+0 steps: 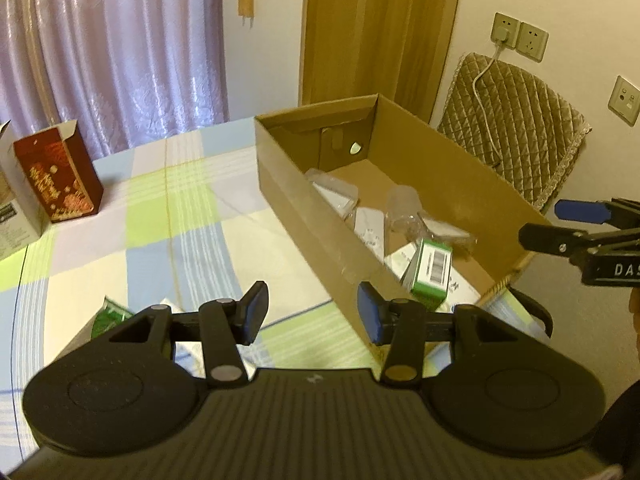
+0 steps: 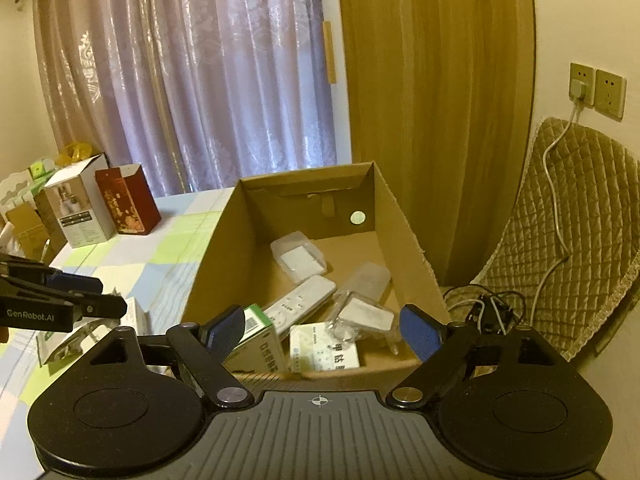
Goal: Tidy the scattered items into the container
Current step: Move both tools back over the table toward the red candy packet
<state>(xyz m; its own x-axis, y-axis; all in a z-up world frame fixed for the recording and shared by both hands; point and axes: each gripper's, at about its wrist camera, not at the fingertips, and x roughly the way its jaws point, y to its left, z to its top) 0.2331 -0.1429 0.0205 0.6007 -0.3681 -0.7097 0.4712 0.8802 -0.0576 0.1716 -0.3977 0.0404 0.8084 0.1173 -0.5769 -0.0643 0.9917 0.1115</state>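
On the checked surface (image 1: 192, 216), left of the cardboard box (image 1: 296, 216), green packets (image 1: 110, 316) lie loose under the left gripper (image 1: 312, 314), held open and empty; the right gripper (image 2: 324, 330), also open, is poised over the box; collecting those packets is judged next

The left gripper (image 1: 313, 314) body hides most of a green packet (image 1: 107, 317) and a white item (image 1: 188, 350) on the checked tablecloth (image 1: 160, 216); their print cannot be read. In the cardboard box (image 2: 400, 220), the green-and-white carton (image 2: 260, 340) is partly covered by the right gripper (image 2: 322, 332), and the near wall cuts off the white carton (image 2: 324, 352). The left picture's edge crops a white box (image 1: 12, 216). Clear plastic cases (image 2: 298, 256) blur together there, their contents unclear
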